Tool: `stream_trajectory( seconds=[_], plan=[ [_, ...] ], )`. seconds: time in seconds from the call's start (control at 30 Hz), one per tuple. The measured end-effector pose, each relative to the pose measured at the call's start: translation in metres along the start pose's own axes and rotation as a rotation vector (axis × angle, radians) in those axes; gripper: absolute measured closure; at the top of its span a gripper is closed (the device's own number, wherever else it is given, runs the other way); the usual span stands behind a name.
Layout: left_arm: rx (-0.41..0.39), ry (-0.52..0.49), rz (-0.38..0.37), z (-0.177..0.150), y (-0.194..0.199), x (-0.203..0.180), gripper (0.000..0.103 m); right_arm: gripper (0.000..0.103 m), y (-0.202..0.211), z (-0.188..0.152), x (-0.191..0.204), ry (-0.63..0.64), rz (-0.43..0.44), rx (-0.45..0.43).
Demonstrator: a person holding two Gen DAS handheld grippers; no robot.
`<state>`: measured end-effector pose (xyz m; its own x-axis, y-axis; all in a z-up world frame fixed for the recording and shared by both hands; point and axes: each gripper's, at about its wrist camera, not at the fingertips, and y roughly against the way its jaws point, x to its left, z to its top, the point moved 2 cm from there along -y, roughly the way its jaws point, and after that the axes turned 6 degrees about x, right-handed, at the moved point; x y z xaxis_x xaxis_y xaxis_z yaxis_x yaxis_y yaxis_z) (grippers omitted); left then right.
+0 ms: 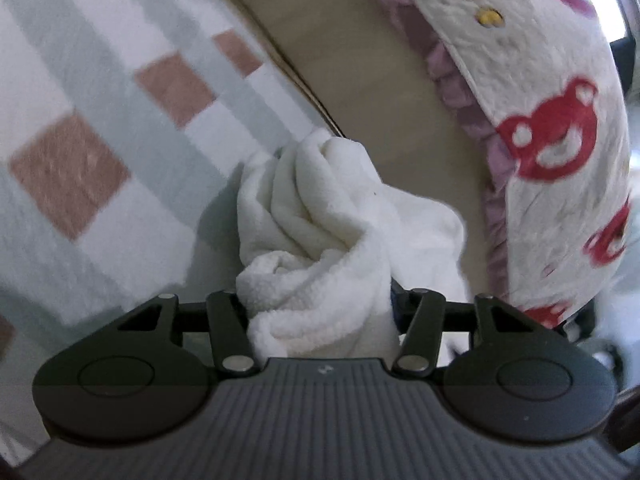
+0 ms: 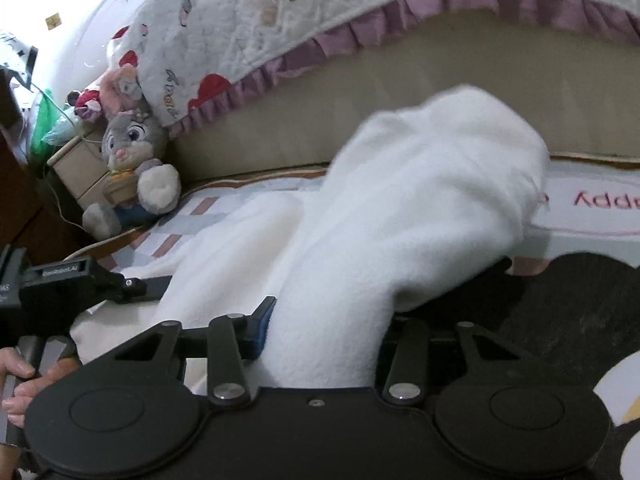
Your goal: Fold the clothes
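Observation:
A white fleece garment [image 1: 320,224] is bunched and twisted between the jaws of my left gripper [image 1: 320,312], which is shut on it above the checked bedsheet [image 1: 100,120]. In the right wrist view the same white garment [image 2: 400,208] drapes forward over my right gripper [image 2: 326,332], whose jaws are shut on a thick fold of it. The fingertips of both grippers are buried in cloth. My left gripper's black body [image 2: 60,284] shows at the left edge, with a hand [image 2: 24,380] on its handle.
A bear-print quilt with a purple frill [image 1: 540,100] lies over the beige headboard [image 1: 380,80]. A grey rabbit plush [image 2: 132,160] sits at the bed's corner by a small box. A dark printed cloth [image 2: 580,320] lies at the right.

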<state>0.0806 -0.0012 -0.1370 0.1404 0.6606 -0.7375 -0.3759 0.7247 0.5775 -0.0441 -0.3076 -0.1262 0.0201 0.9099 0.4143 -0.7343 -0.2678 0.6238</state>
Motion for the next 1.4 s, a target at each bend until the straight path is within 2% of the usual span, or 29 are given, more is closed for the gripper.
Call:
stream_trajectory(
  seconds=[0.07,0.1,0.2,0.27,0.37,0.5,0.6,0.67,0.77,0.83,0.87,0.97,1.03,1.07,1.3,1.37,1.4],
  plan=[
    [0.002,-0.140,0.178,-0.005,-0.015,-0.015,0.052,0.055,0.002,0.004,0.006,0.013,0.000,-0.010],
    [0.016,-0.139,0.187,-0.007,-0.021,-0.013,0.052,0.056,0.002,0.005,0.010,0.035,-0.006,-0.010],
    [0.046,-0.059,0.146,-0.006,-0.024,0.003,0.053,0.056,0.000,0.005,0.023,0.101,-0.045,0.000],
    [0.031,-0.034,0.121,-0.001,-0.016,0.008,0.053,0.056,0.000,0.003,0.029,0.130,-0.068,-0.002],
    [-0.002,-0.071,0.131,0.003,-0.008,0.000,0.054,0.056,0.004,0.003,0.032,0.120,-0.063,-0.018],
    [-0.034,-0.174,0.233,0.000,-0.012,-0.010,0.054,0.057,0.008,0.007,0.044,0.146,-0.072,-0.037],
    [-0.016,-0.060,0.182,0.004,-0.011,0.012,0.056,0.058,0.003,0.013,0.065,0.237,-0.113,-0.014],
    [-0.052,-0.020,0.147,0.011,0.002,0.020,0.057,0.058,0.004,0.017,0.077,0.277,-0.109,-0.025],
    [-0.129,-0.031,0.139,0.020,0.029,0.018,0.057,0.058,0.009,0.023,0.092,0.314,-0.088,-0.058],
    [-0.183,-0.045,0.187,0.023,0.049,0.015,0.057,0.058,0.008,0.031,0.104,0.340,-0.048,-0.068],
    [-0.212,-0.073,0.246,0.024,0.059,0.013,0.057,0.058,0.005,0.035,0.111,0.358,-0.028,-0.067],
    [-0.280,-0.098,0.389,0.044,0.097,0.015,0.058,0.058,-0.024,0.052,0.151,0.438,0.055,-0.007],
    [-0.348,-0.082,0.455,0.069,0.129,0.023,0.058,0.059,-0.046,0.060,0.182,0.464,0.108,0.017],
    [-0.380,-0.065,0.465,0.081,0.140,0.029,0.058,0.059,-0.063,0.064,0.184,0.451,0.109,0.034],
    [-0.501,0.186,0.404,0.156,0.183,0.103,0.057,0.056,-0.184,0.092,0.200,0.358,0.115,0.150],
    [-0.457,0.296,0.414,0.163,0.156,0.146,0.055,0.051,-0.219,0.100,0.204,0.331,0.117,0.183],
    [-0.437,0.347,0.418,0.166,0.144,0.166,0.055,0.044,-0.236,0.104,0.207,0.318,0.117,0.200]
  ],
)
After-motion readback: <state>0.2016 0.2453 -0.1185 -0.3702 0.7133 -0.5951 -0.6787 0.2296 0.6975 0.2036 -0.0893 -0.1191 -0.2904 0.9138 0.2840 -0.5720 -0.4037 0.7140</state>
